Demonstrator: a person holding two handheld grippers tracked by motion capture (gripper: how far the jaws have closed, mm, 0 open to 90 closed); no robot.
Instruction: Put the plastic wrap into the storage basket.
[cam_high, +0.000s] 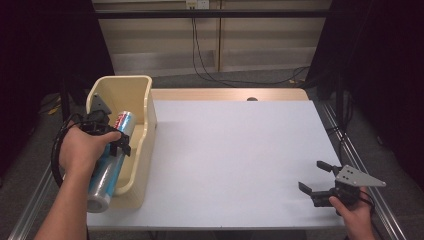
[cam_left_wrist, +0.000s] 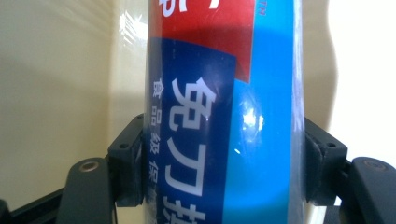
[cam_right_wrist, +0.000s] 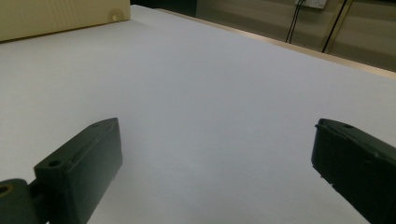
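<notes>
Two grippers: left gripper (cam_high: 118, 141) fingers clamp the roll (cam_high: 111, 161) over the bin (cam_high: 144, 107) for lowering in; right gripper (cam_high: 316, 175) idles, fingers wide.

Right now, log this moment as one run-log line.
left gripper: shut on roll | roll: in cream bin | right gripper: open, idle over table

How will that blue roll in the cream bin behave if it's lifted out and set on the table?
The blue roll looks glossy in its shiny wrap, so it may slip in the left hand-held gripper. It is round and long, so laid flat it would likely roll. It seems stiff, lying straight over the cream bin's edge.
</notes>
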